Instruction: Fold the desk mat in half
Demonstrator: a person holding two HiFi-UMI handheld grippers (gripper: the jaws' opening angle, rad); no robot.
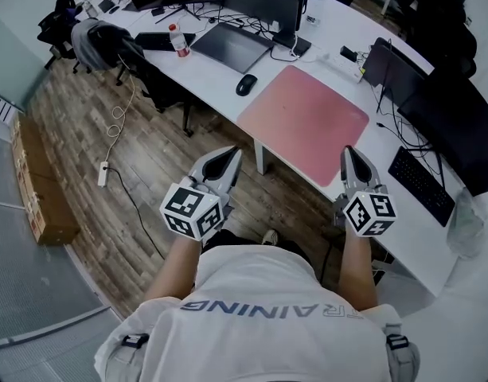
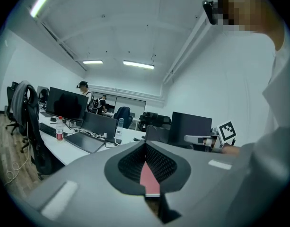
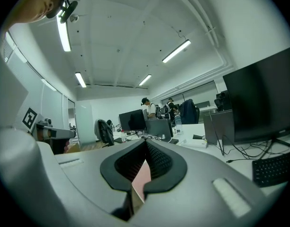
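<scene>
Currently | step: approach, fold not begun | mat (image 1: 303, 122) flat on desk (image 1: 220, 82), untouched | left gripper (image 1: 228, 157): jaws together, empty, near mat's left corner | right gripper (image 1: 349, 154): jaws together, empty, by its near-right edge | next, likely: open both, pinch near corners

Desk mat (image 1: 303, 122): plain pink. Desk (image 1: 212, 79): white. Mouse (image 1: 246, 84): black. Floor (image 1: 148, 165): brown wood grain. Left gripper (image 1: 232, 154), right gripper (image 1: 349, 151): grey, cubes patterned with black-and-white squares.
</scene>
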